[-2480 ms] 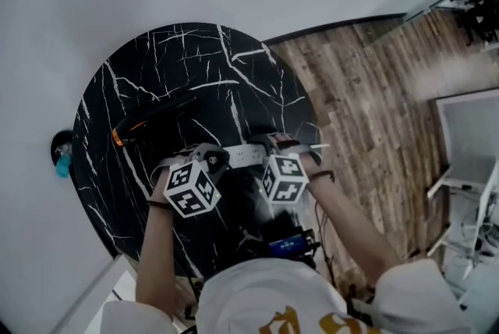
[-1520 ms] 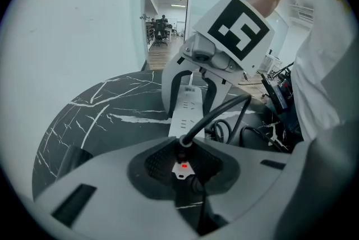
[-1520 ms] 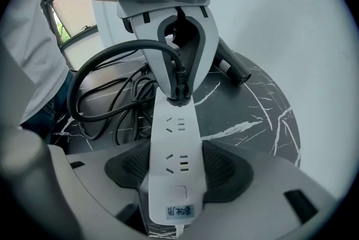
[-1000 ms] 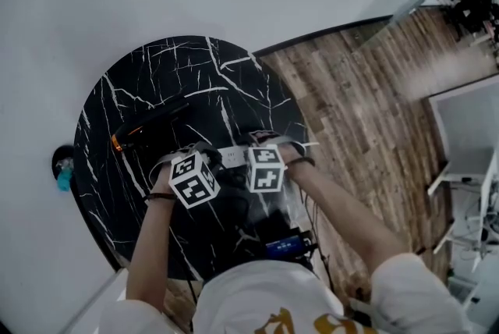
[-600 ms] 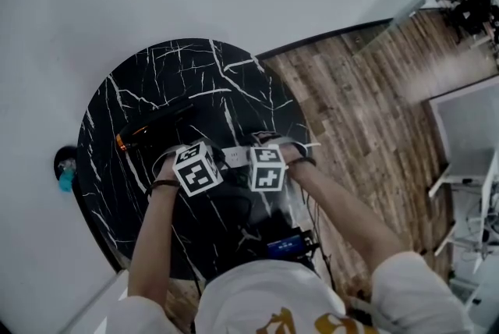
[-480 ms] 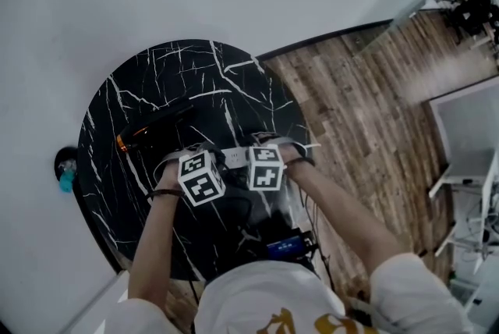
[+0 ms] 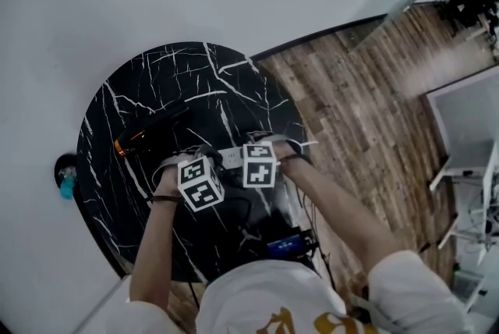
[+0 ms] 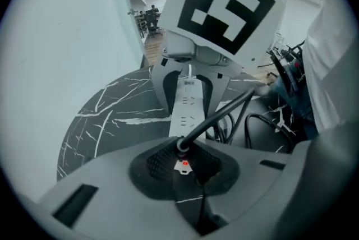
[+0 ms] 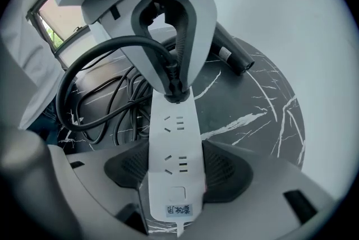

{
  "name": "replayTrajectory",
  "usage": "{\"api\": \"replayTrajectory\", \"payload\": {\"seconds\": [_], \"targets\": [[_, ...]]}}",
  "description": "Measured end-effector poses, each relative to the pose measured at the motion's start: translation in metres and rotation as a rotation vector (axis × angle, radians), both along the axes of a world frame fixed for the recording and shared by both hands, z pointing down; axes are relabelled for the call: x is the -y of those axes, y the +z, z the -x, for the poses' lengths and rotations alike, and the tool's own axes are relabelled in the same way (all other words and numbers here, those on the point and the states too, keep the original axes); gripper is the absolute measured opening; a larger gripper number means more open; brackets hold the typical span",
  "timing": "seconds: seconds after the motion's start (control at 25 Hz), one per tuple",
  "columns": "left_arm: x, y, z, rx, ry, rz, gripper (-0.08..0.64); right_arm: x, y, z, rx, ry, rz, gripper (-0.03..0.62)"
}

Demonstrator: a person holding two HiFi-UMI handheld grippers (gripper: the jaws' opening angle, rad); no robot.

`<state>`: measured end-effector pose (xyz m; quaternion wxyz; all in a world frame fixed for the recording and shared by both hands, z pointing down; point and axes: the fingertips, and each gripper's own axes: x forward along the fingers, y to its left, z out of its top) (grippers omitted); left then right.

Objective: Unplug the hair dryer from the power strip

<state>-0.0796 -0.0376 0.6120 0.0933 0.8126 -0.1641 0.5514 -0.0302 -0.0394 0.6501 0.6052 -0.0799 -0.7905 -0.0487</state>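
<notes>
A white power strip (image 9: pixel 173 132) lies on the black marble table (image 7: pixel 195 75). My right gripper (image 9: pixel 175 174) is shut on its near end, a pad pressed against each long side. At the strip's far end sits the hair dryer's black plug (image 9: pixel 171 90), with my left gripper (image 8: pixel 184 169) shut on it. The plug's cord (image 8: pixel 219 118) rises out between those pads. Whether the prongs are out of the socket I cannot tell. The black hair dryer (image 7: pixel 152 133) lies on the table behind and to the left of both marker cubes.
Black cords (image 9: pixel 95 115) loop on the table beside the strip. Wooden floor (image 7: pixel 351 90) lies right of the table's curved edge. A small blue-topped object (image 7: pixel 64 182) sits off the table's left side. White furniture (image 7: pixel 468 129) stands at far right.
The two marker cubes stand a little closer together than in the earliest frame. Over the last second neither hand has visibly shifted.
</notes>
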Motion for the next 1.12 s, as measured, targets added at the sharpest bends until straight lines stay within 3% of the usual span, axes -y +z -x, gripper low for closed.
{"api": "replayTrajectory", "payload": {"seconds": [0.12, 0.32, 0.4, 0.56, 0.64, 0.8, 0.88, 1.04, 1.12], "targets": [[-0.0012, 0.0014, 0.0011, -0.034, -0.027, 0.066, 0.051, -0.0010, -0.0002, 0.0005, -0.002, -0.017, -0.005, 0.265], [-0.0021, 0.0001, 0.0000, -0.083, 0.006, 0.185, 0.052, -0.0020, -0.0002, -0.0004, 0.002, -0.037, -0.015, 0.265], [-0.0013, -0.0014, -0.0011, -0.086, 0.003, 0.164, 0.054, -0.0018, -0.0004, -0.0005, 0.010, -0.029, -0.010, 0.265], [-0.0036, -0.0016, 0.0001, 0.058, 0.072, 0.021, 0.049, -0.0027, -0.0004, 0.0015, 0.004, -0.033, -0.011, 0.265], [-0.0046, 0.0002, 0.0015, 0.043, 0.059, 0.062, 0.049, -0.0024, -0.0002, 0.0017, -0.001, -0.040, -0.019, 0.265], [-0.0035, -0.0014, 0.0007, -0.096, 0.003, 0.220, 0.054, -0.0028, 0.0003, 0.0012, -0.006, -0.041, -0.016, 0.265], [-0.0021, -0.0028, 0.0001, -0.080, 0.002, 0.202, 0.055, -0.0021, 0.0009, 0.0005, -0.002, -0.026, -0.009, 0.265], [-0.0028, -0.0016, 0.0020, 0.061, 0.028, 0.066, 0.048, -0.0027, 0.0000, 0.0025, 0.000, -0.013, 0.008, 0.265], [-0.0034, 0.0006, 0.0026, 0.043, 0.011, 0.101, 0.048, -0.0018, -0.0002, 0.0009, -0.014, -0.014, 0.001, 0.265]]}}
